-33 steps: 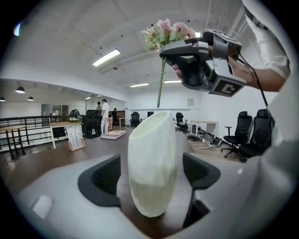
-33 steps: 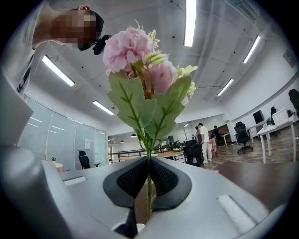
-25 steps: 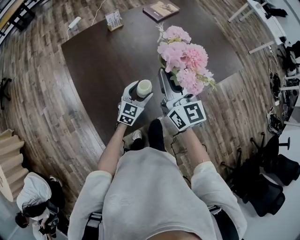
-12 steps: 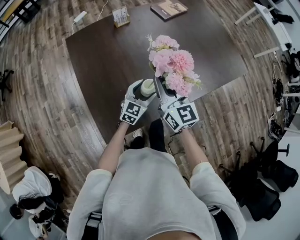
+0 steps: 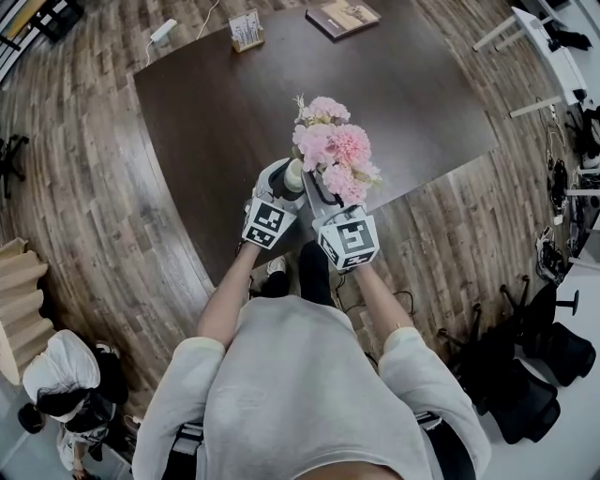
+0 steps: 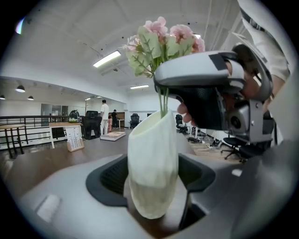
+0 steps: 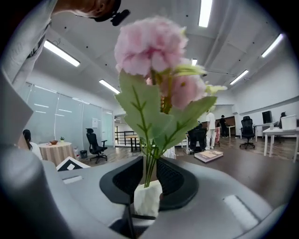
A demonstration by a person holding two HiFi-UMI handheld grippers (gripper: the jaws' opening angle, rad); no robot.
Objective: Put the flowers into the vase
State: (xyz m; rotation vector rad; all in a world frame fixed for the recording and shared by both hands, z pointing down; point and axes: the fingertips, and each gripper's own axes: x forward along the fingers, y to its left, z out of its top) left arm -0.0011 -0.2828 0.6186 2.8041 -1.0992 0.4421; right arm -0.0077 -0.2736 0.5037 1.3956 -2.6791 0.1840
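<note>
Vase (image 5: 293, 172) by table (image 5: 206, 122) edge (flowers (image 5: 333, 150) inside), bare surface beyond

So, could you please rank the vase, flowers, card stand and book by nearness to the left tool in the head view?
1. Vase, between the left tool's jaws.
2. Flowers, just to its right.
3. Card stand and book, both at the table's far edge: too close to call.

We've got the cream vase (image 6: 153, 158) upright, clamped in our left claw (image 6: 154, 175) over the dark desk (image 6: 32, 163). Green stems (image 6: 163, 100) drop into its mouth; pink flowers (image 6: 161, 37) top them, right claw (image 6: 163, 86) around the stems, jaws just easing open.
</note>
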